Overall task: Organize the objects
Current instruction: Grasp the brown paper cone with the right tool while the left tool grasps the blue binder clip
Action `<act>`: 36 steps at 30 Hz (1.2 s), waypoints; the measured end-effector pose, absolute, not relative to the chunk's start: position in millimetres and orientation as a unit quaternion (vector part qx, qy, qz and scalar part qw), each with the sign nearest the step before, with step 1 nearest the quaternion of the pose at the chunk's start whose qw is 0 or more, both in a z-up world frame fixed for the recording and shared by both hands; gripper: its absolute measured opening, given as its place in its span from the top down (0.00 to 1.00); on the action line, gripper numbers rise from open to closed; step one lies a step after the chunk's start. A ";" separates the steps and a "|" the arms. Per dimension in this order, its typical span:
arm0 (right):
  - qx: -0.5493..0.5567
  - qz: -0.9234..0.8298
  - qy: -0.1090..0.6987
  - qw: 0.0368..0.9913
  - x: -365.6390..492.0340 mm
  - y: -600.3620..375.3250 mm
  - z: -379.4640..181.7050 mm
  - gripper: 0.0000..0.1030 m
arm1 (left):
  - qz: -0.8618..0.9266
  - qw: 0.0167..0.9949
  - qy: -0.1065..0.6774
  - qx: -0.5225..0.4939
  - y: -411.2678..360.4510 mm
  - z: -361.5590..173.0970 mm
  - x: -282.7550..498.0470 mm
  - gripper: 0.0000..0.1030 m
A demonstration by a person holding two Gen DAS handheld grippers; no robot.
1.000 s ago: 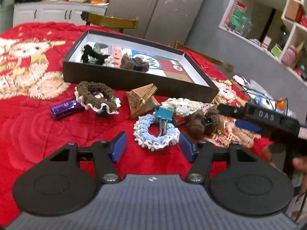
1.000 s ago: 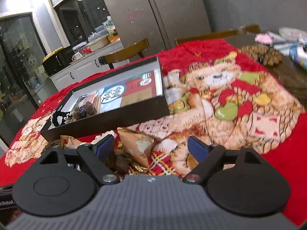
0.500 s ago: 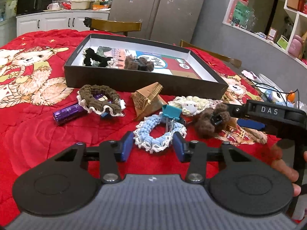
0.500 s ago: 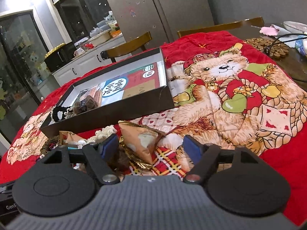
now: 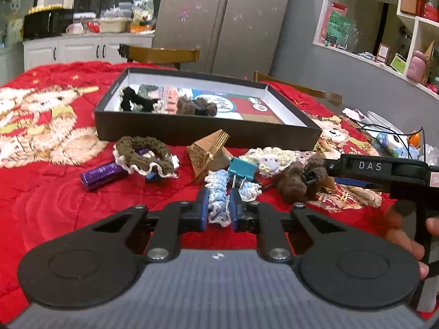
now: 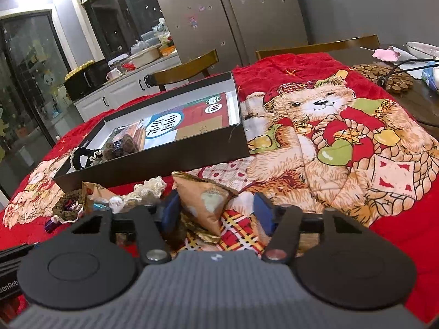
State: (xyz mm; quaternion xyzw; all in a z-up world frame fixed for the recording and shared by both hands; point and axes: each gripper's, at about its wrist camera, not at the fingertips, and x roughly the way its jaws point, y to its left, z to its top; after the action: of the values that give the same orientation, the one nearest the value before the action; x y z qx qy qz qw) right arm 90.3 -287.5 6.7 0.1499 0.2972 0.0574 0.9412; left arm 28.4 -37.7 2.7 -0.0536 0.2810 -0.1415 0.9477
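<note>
Our left gripper (image 5: pixel 217 210) has just been closing and its blue pads now squeeze the blue-and-white scrunchie (image 5: pixel 218 192), which lies on the red bear-print cover (image 5: pixel 49 192) of the table with a teal binder clip (image 5: pixel 242 167) resting on its far side. Our right gripper (image 6: pixel 216 212) has also just been closing, with a tan triangular packet (image 6: pixel 205 203) between its pads; the left pad looks to be against the packet, the right pad stands clear of it, so it is not yet clamped. In the left wrist view we see the right gripper's black body marked DAS (image 5: pixel 384 172) reaching in beside a brown fuzzy hair clip (image 5: pixel 299 181). Near these lie a cream scrunchie with a small white face (image 5: pixel 270 160), a brown scrunchie (image 5: pixel 142 155) over a purple tube (image 5: pixel 101 174), and a second tan packet (image 5: pixel 210 150). Behind them sits the black shallow box (image 5: pixel 192 131), holding a black scrunchie (image 5: pixel 131 101) and another brown clip (image 5: pixel 196 107)
</note>
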 end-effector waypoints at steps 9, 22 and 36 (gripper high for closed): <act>0.137 0.061 0.288 0.946 85.5 -282.5 7.5 0.59 | -0.137 0.950 0.278 -0.044 -38.0 3.5 26.6 0.87; 0.155 0.050 0.299 0.940 94.1 -288.1 5.5 0.43 | -0.114 0.946 0.300 -0.056 -36.2 -1.9 42.2 0.86; 0.125 0.053 0.295 0.946 90.8 -279.7 8.7 0.67 | -0.108 0.948 0.294 -0.047 -35.3 0.1 40.9 0.88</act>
State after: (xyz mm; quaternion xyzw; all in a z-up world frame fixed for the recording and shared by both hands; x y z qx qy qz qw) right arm 90.8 -279.7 8.7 0.1253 0.2953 0.0526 0.9457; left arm 40.9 -35.3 0.1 -0.0473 0.2941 -0.1083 0.9484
